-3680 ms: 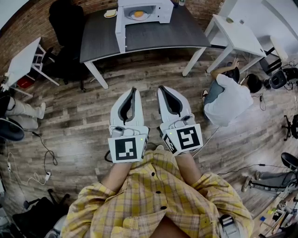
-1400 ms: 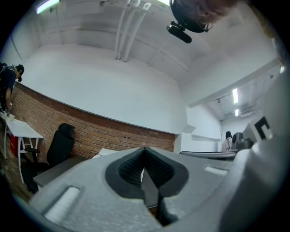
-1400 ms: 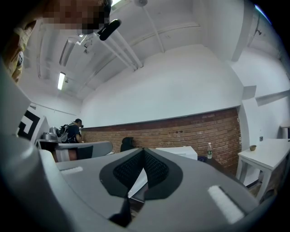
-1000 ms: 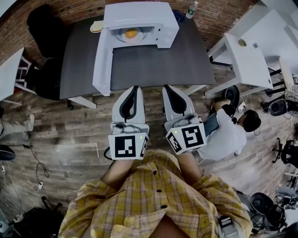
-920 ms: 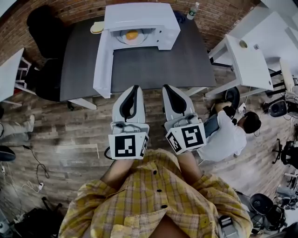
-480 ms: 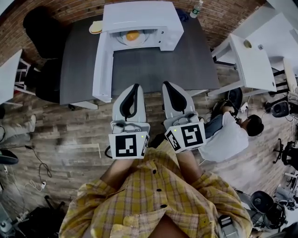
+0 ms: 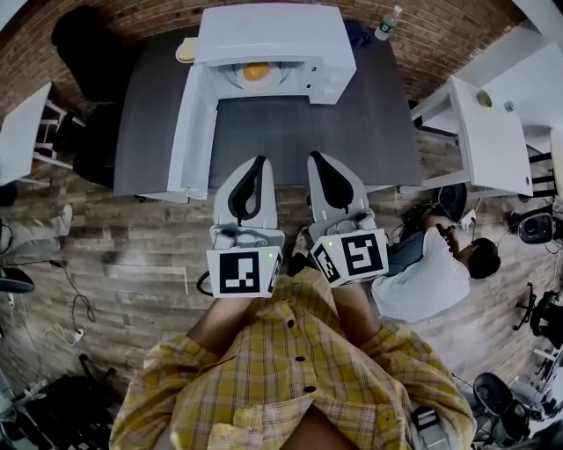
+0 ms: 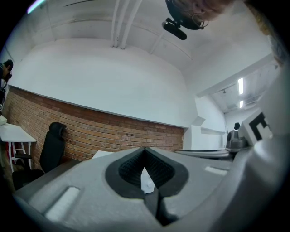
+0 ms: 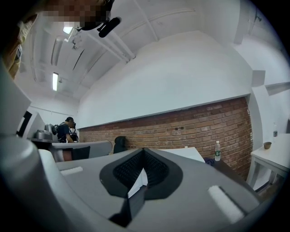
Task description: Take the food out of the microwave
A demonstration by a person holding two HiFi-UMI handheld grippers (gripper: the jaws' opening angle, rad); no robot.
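**A:** Where is the food?

**B:** An orange-yellow mound of food (image 7: pixel 256 71) sits on a round white plate (image 7: pixel 234 78) inside the white box-shaped microwave (image 7: pixel 273 31). The microwave stands at the far side of the dark grey rectangular table (image 7: pixel 352 123). Its white door (image 7: pixel 192 123) hangs open on the left, reaching towards the table's near edge.

**A:** And the grippers?

**B:** The grey left gripper (image 7: pixel 259 162) and the grey right gripper (image 7: pixel 314 156) are side by side in front of the person in the yellow checked shirt (image 7: pixel 299 378). In the head view their tips lie over the table's near edge, well apart from the food.

**A:** Holding anything?

**B:** No. In the left gripper view the left gripper (image 8: pixel 145 152) has its jaws pressed together at the tips with nothing between them. The right gripper (image 9: pixel 144 154) looks the same in its own view.

**A:** Anything else nearby?

**B:** A clear plastic bottle (image 7: pixel 385 22) stands at the table's far right corner, and a small white side table (image 7: pixel 479 132) is just beside the table. A person in a white top (image 7: pixel 422 281) is down on the wooden plank floor (image 7: pixel 132 255).
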